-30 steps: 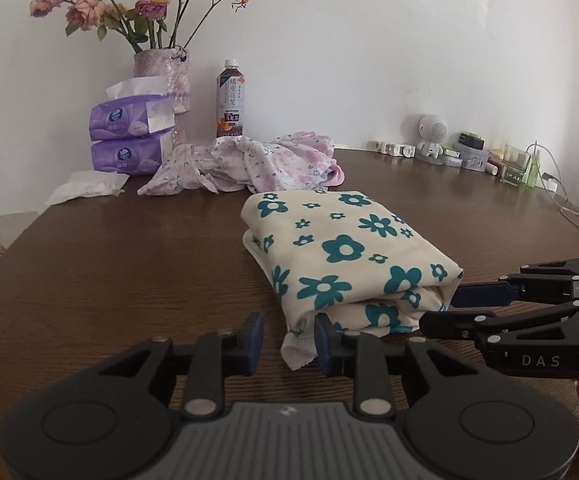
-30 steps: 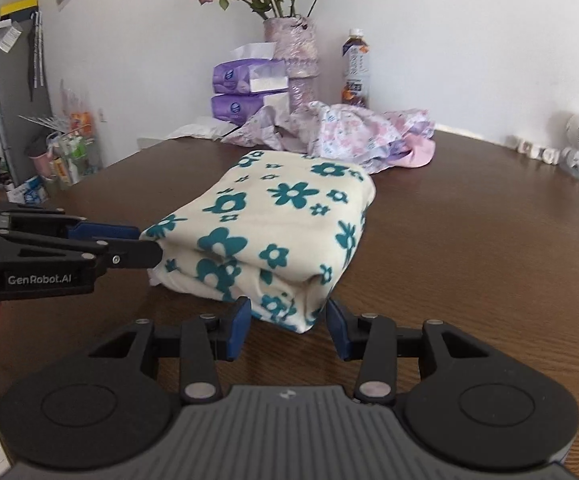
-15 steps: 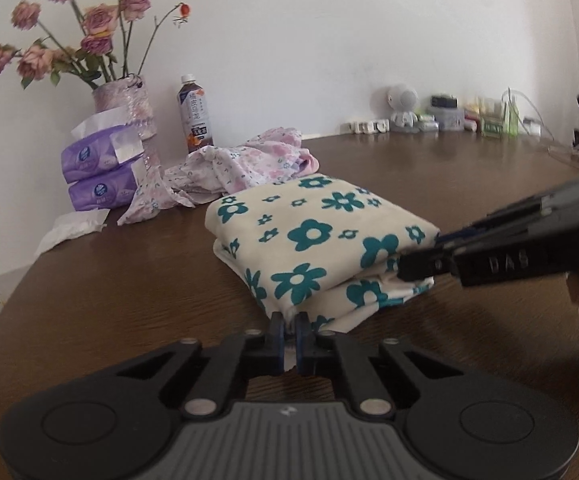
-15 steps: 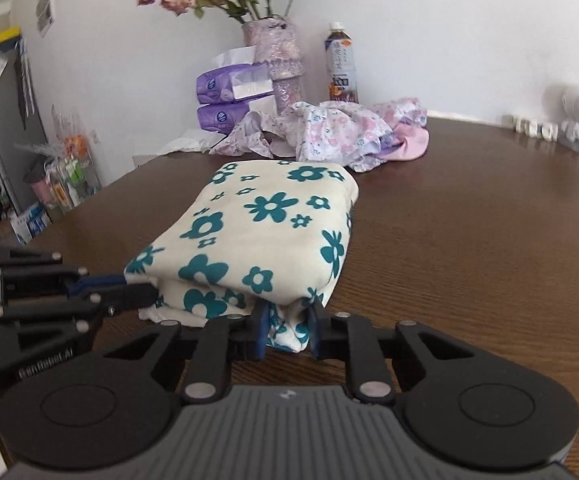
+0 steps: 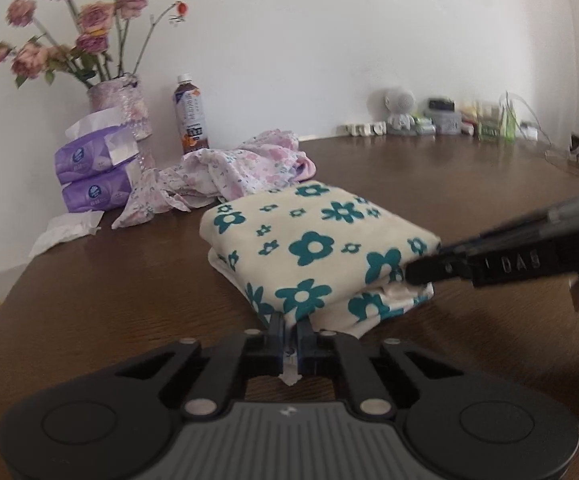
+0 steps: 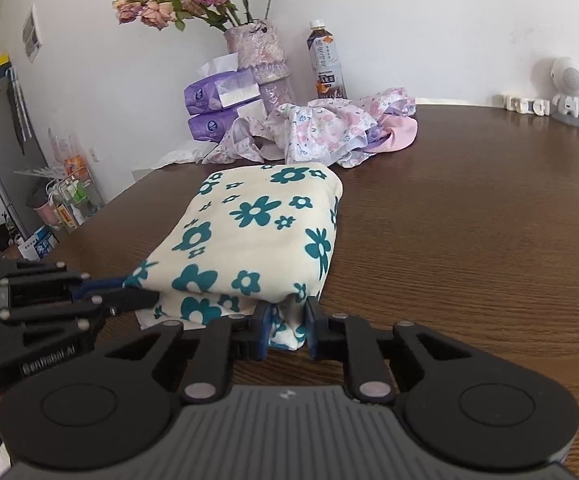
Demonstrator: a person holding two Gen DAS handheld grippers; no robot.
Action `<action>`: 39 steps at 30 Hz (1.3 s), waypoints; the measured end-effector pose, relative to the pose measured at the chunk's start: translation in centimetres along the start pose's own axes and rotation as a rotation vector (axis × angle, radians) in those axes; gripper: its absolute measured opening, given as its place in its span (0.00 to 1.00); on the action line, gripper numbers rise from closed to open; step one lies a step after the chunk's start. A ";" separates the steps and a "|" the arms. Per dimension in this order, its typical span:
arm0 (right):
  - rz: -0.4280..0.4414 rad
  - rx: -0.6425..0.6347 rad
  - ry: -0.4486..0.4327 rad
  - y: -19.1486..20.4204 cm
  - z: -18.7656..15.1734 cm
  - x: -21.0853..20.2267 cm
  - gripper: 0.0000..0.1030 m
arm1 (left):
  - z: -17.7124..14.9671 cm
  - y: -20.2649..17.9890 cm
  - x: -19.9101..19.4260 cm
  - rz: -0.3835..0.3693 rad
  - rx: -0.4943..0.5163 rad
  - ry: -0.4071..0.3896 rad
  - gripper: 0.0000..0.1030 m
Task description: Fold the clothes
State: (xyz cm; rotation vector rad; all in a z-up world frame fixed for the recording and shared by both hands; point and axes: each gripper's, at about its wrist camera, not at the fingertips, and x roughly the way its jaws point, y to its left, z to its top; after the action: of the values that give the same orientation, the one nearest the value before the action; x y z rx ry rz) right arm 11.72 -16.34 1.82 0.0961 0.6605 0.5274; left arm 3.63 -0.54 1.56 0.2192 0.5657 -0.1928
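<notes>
Left wrist view: the left gripper point(image 5: 290, 334) was clenched on a thin white edge of the folded cloth point(image 5: 313, 252), fingers nearly together; a second ago they stood apart just short of that edge. The cloth, cream with teal flowers, lay folded on the table point(image 5: 109, 300), its near corner reaching the fingers. The right gripper point(image 5: 417, 272) came in from the right, blurred, its tip pressed into the cloth's right corner; earlier it hung clear of it.

Right wrist view: the right gripper point(image 6: 287, 326) was grasping the cloth's point(image 6: 257, 236) near corner, a bunch of fabric between the fingers, where a second ago they were spread either side. The left gripper point(image 6: 129, 292) sat at the cloth's left corner; its grip was probably on the lower layer, though the fabric hid the tip. The pink garment point(image 6: 321, 132) lay crumpled behind the cloth, unchanged.
</notes>
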 end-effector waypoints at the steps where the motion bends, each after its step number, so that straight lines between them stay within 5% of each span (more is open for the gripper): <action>1: -0.004 0.002 -0.001 0.0 0.0 0.1 0.13 | -0.1 -0.2 0.1 0.005 0.019 0.005 0.04; 8: 0.001 -0.006 -0.015 -0.3 -0.1 -0.8 0.15 | 0.0 0.8 -0.4 -0.002 -0.075 -0.014 0.15; 12: -0.024 -0.065 -0.022 0.2 -0.3 -0.8 0.14 | 0.1 1.2 -0.6 -0.030 -0.136 -0.040 0.10; 20: -0.067 -0.178 -0.009 2.0 -0.6 -0.4 0.06 | -1.5 4.6 -0.4 -0.145 -0.489 -0.055 0.04; 27: -0.063 -0.171 -0.037 1.7 -0.2 -1.6 0.11 | -1.4 3.0 -1.2 -0.082 -0.408 -0.059 0.16; 29: -0.068 -0.174 -0.036 1.6 -0.1 -1.4 0.11 | -1.4 3.0 -1.1 -0.091 -0.403 -0.065 0.15; 30: -0.068 -0.174 -0.026 1.6 -0.1 -1.2 0.08 | -1.5 3.1 -1.0 -0.105 -0.415 -0.067 0.03; 34: -0.079 -0.202 0.000 2.0 -0.6 -1.1 0.09 | -1.9 3.6 -0.7 -0.131 -0.448 -0.041 0.05; 35: -0.071 -0.193 0.002 1.8 -0.5 -1.4 0.11 | -1.9 3.8 -0.9 -0.148 -0.455 -0.035 0.10; 37: -0.029 -0.126 -0.004 1.0 0.0 -2.4 0.32 | -1.8 4.1 -1.3 -0.182 -0.469 -0.024 0.32; 38: 0.003 -0.080 -0.018 0.3 0.5 -2.9 0.37 | -1.6 4.2 -1.7 -0.207 -0.483 -0.033 0.49; 39: 0.030 -0.035 -0.033 -0.3 1.0 -3.2 0.42 | -1.4 4.3 -1.9 -0.219 -0.491 -0.055 0.55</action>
State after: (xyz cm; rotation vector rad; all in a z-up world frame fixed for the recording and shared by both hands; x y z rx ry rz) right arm 10.30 -18.09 4.31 0.0813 0.6181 0.5653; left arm 2.38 4.19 2.15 -0.3250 0.5658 -0.2646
